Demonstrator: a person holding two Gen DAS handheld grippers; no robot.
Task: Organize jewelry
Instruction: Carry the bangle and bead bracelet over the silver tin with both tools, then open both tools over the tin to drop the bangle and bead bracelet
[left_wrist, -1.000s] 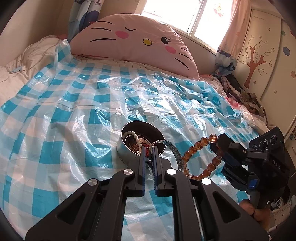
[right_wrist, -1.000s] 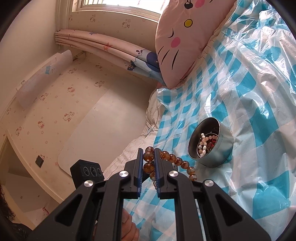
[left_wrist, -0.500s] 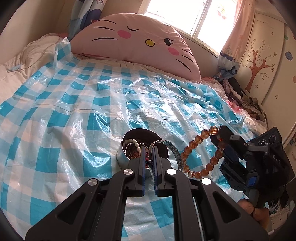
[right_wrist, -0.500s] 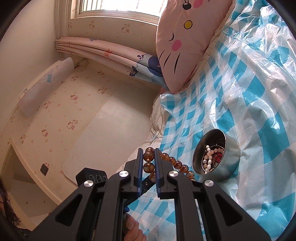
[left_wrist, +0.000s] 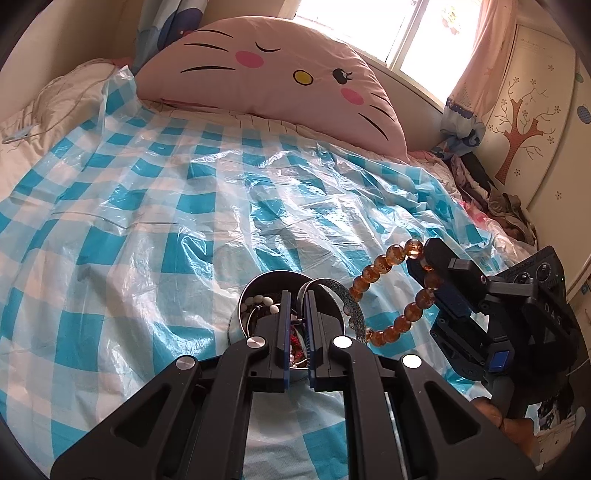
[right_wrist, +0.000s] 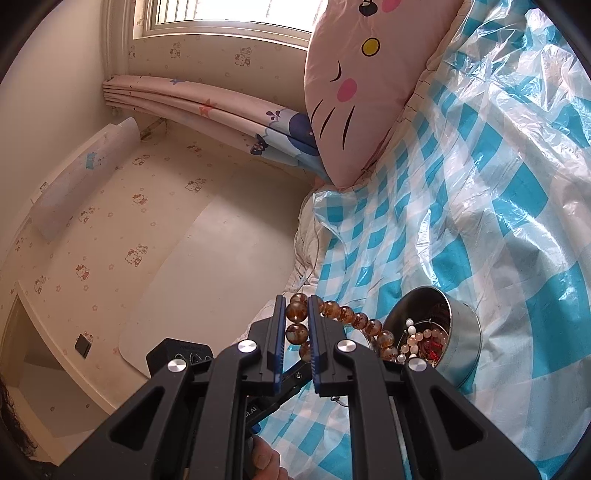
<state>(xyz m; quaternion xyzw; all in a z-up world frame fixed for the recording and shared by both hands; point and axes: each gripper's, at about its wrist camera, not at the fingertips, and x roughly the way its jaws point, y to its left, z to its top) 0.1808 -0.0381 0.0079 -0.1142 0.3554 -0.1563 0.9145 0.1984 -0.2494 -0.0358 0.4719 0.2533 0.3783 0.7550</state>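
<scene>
A round metal tin (left_wrist: 258, 291) sits on the blue-checked plastic sheet (left_wrist: 184, 206) and holds white beads and red jewelry; it also shows in the right wrist view (right_wrist: 461, 332). My left gripper (left_wrist: 297, 295) is shut on a patterned bangle (left_wrist: 347, 302) just above the tin's near rim. My right gripper (right_wrist: 297, 299) is shut on an amber bead bracelet (right_wrist: 347, 317), which hangs in the air to the right of the tin and also shows in the left wrist view (left_wrist: 384, 269).
A big pink cat-face pillow (left_wrist: 273, 70) lies at the head of the bed. Clothes pile (left_wrist: 498, 206) at the right bed edge beside a wardrobe. A wall and curtain (right_wrist: 207, 107) stand at the bed's left side.
The right gripper has carried the amber bracelet closer to the tin. The left gripper has moved slightly forward over the tin with the bangle.
</scene>
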